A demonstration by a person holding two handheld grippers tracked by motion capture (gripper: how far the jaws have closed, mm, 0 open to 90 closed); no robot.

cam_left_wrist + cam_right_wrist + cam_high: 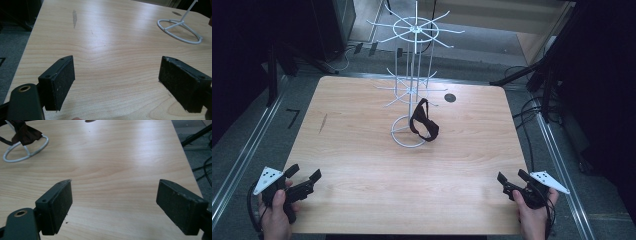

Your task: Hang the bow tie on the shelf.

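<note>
A white wire display rack [413,75] stands on the wooden table [362,165], its round base [178,31] toward the far middle. A dark brown eye mask [424,122] hangs from a lower prong of the rack and droops over the base ring [25,151]. My left gripper [304,175] is held at the table's near left corner, open, nothing between its pads [62,82]. At the near right corner my right gripper [511,177] is open too, with bare tabletop between its pads [58,205].
A small dark round hole [450,98] sits in the tabletop behind the rack. Metal rails [242,160] run along both sides of the table, and cables [532,115] lie on the floor to the right. A faint scuff mark [74,17] is on the left part of the table.
</note>
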